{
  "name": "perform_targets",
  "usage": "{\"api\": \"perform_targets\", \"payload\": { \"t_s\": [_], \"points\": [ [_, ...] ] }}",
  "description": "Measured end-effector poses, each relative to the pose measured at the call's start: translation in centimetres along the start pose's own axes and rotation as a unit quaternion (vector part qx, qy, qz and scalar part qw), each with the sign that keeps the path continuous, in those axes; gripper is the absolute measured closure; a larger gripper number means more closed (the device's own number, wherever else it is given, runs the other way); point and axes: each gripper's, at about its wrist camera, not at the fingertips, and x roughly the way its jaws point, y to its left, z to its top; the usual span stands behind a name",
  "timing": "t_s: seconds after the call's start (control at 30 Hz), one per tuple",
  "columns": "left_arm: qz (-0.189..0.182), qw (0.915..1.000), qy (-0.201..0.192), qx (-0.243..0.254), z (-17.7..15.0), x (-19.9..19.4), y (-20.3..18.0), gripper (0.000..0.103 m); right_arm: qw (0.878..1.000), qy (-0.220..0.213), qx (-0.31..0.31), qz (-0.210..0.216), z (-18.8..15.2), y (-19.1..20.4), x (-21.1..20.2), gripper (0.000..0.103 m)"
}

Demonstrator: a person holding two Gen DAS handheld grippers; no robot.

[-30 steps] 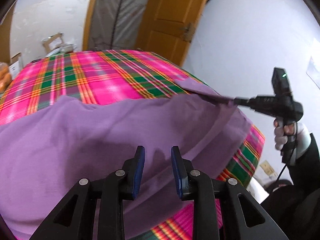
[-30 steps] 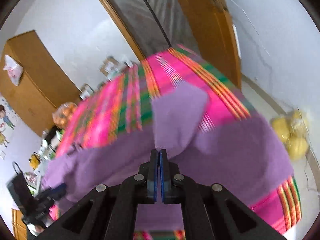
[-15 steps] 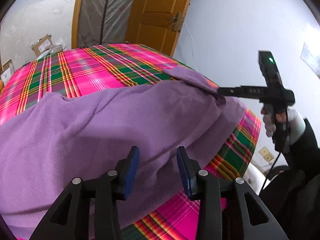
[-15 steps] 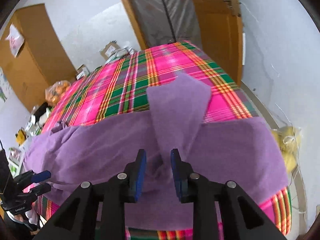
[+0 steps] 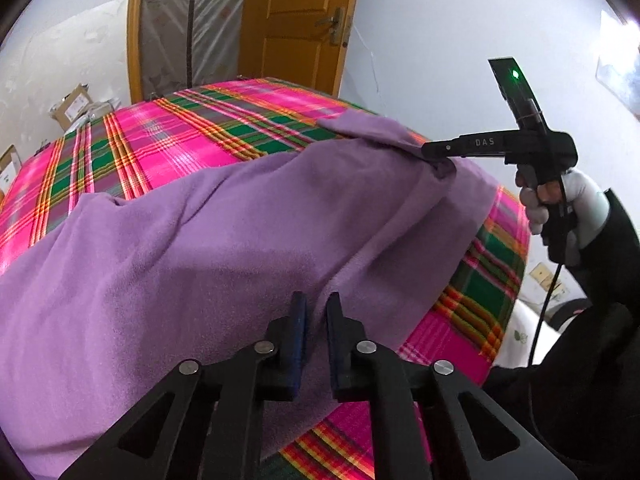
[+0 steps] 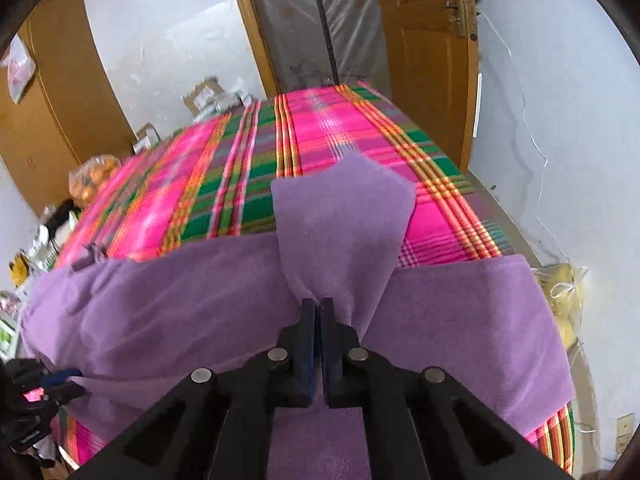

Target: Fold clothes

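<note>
A purple fleece garment point(image 5: 208, 240) lies across the near end of a pink and green plaid bed point(image 5: 168, 140). My left gripper point(image 5: 316, 312) is closed down on a ridge of the purple cloth at its near edge, with a narrow gap between the pads. My right gripper point(image 6: 318, 312) is shut on a pinched fold of the same garment point(image 6: 344, 224), and a flap of it fans out beyond the fingers. The right gripper also shows in the left wrist view point(image 5: 440, 152), biting the cloth at the bed's right edge. The left gripper shows at the lower left of the right wrist view point(image 6: 60, 380).
An orange wooden door point(image 5: 296, 20) and a plastic-covered doorway point(image 5: 188, 28) stand behind the bed. Cardboard boxes point(image 5: 76, 104) sit at the far left. A wooden wardrobe point(image 6: 52, 92) and a yellow bag point(image 6: 568, 292) on the floor flank the bed.
Both grippers were open half a second ago and have closed on the purple cloth. The right gripper had let go and has now pinched the cloth again.
</note>
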Motion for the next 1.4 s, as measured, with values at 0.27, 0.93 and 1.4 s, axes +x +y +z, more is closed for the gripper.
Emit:
{"api": "perform_targets", "payload": {
  "t_s": [0.27,0.93,1.4],
  "points": [
    [-0.027,0.9992,-0.025,-0.015,-0.5,-2.0,0.0,0.099,0.998,-0.036,0.039,0.017,-1.5,-2.2,-4.9,0.101],
    [-0.020,0.9926,-0.059,-0.103,0.7,-3.4,3.2,0.074,0.995,-0.037,-0.092,-0.032,-1.8,0.2,-4.0,0.079],
    [0.058,0.9840,-0.025,-0.167,-0.3,0.3,6.5,0.074,0.981,0.043,-0.181,-0.051,-1.1,2.0,2.7,0.086]
  ]
}}
